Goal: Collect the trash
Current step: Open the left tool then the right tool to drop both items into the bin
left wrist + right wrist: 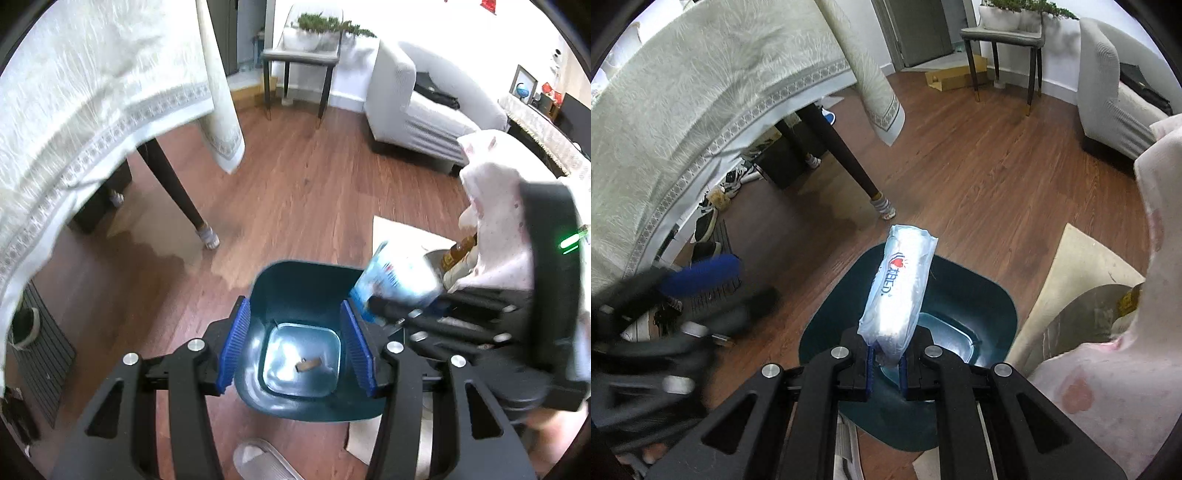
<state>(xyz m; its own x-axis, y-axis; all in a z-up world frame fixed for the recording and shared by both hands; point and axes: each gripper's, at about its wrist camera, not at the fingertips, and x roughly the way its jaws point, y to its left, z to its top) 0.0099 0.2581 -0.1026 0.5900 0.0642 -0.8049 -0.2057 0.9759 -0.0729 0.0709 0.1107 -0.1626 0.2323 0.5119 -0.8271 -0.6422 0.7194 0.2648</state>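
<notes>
Right gripper point(886, 360) pinches a white packet point(899, 284) by its lower end, directly above the teal bin point(997, 314). Left gripper point(295, 345) hangs part-open, empty, over it. Release only once the packet clears the rim; 1 scrap point(307, 365) lies inside.

White-blue plastic tissue pack point(899, 291) is sitting tilted upright over the dark teal trash bin point(993, 306). Small brown scrap point(308, 366) is lying on the bin floor.

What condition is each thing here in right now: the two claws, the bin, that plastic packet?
Left gripper: open, nothing between its pads.
Right gripper: shut on the plastic packet.
Plastic packet: held above the bin.
Bin: upright, lidless, one small brown scrap inside.
</notes>
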